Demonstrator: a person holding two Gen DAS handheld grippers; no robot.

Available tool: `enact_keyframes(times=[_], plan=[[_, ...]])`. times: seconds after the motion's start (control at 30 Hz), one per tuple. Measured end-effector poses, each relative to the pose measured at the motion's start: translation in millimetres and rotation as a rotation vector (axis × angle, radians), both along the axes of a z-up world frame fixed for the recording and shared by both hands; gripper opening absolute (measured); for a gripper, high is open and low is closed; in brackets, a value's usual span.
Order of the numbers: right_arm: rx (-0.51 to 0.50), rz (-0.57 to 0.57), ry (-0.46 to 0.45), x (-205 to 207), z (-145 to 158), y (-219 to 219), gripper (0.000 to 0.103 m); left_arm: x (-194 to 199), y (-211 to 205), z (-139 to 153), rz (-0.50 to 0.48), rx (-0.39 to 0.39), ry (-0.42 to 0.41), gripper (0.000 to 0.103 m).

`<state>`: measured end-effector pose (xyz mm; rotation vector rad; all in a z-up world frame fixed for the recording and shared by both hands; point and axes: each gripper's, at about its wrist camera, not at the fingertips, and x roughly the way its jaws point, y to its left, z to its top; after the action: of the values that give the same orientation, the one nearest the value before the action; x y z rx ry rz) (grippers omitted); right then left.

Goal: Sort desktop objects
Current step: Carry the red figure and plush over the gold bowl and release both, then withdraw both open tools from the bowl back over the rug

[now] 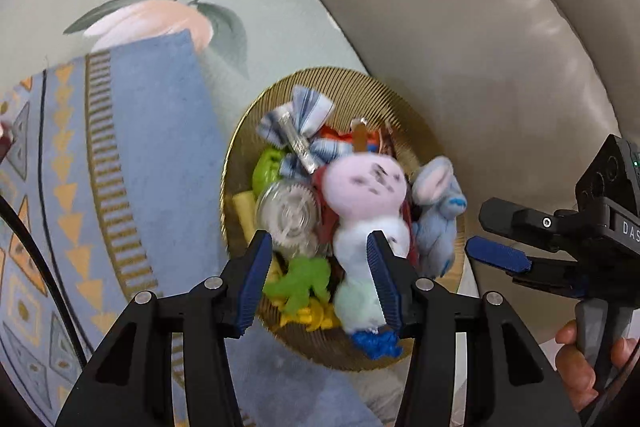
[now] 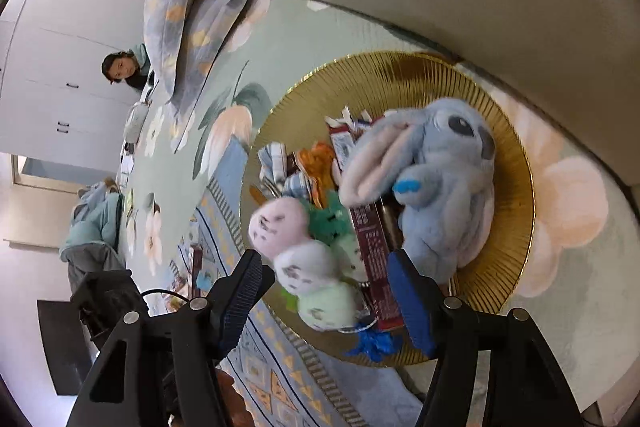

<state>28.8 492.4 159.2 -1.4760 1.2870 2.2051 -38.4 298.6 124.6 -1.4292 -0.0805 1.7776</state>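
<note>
**Both grippers parted over a gold dish heaped with toys**

The left gripper (image 1: 320,267) stands partly open above the near side of the gold ribbed dish (image 1: 236,163). Between its blue pads lies the pastel caterpillar plush (image 1: 368,211), pink head up, white and mint segments running down toward a blue tuft (image 1: 378,343). The right-hand pad overlaps the plush's white segment; whether it presses on it cannot be told, and the left-hand pad stands clear of it, over a clear round plastic piece (image 1: 290,215) and a green toy (image 1: 304,283).

The right gripper (image 2: 332,291) is open wider. Its jaws frame the same caterpillar plush (image 2: 308,259) and a dark red box (image 2: 372,247) beneath it; neither pad is seen clamping anything. Its right-hand pad sits just beside the lower body of the blue rabbit-eared plush (image 2: 436,187), which lies on the far right part of the dish (image 2: 516,187). In the left wrist view this gripper (image 1: 500,243) shows at the right edge, held by a hand (image 1: 576,363), jaws apart and beside the dish rim.

Also in the dish: a blue-and-white striped bow (image 1: 300,131), yellow pieces (image 1: 308,315) and an orange wrapper (image 2: 320,163). The dish rests on a bed with a floral cover (image 1: 280,27), partly on a blue patterned cloth (image 1: 160,147), next to a beige headboard (image 1: 460,47). Pillows (image 2: 176,7) lie farther off.
</note>
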Motion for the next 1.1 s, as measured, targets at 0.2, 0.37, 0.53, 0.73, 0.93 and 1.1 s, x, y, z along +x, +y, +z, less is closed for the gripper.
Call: enact_keyframes(times=[0.2,0.37,0.53,0.73,0.93,1.1], plan=[[0.008,0.08,0.03,-11,7,-23,0.064,7,-22,1,0.035,-0.004,-0.021,0.047],[0.04,0.222,0.106,-34,27,-66,0.064,13,-80,11,0.157,-0.034,-0.005,0.047],[0.072,0.369,0.106,-49,34,-132,0.064,1,-167,7,0.314,-0.118,-0.001,0.047],[0.043,0.504,0.07,-55,21,-216,0.064,-43,-296,5,0.56,-0.204,0.044,0.047],[0.038,0.54,0.026,-53,7,-276,0.064,-105,-368,-2,0.6,-0.21,0.168,0.047],[0.042,0.509,0.004,-59,-2,-302,0.064,-151,-382,-23,0.513,-0.142,0.146,0.047]])
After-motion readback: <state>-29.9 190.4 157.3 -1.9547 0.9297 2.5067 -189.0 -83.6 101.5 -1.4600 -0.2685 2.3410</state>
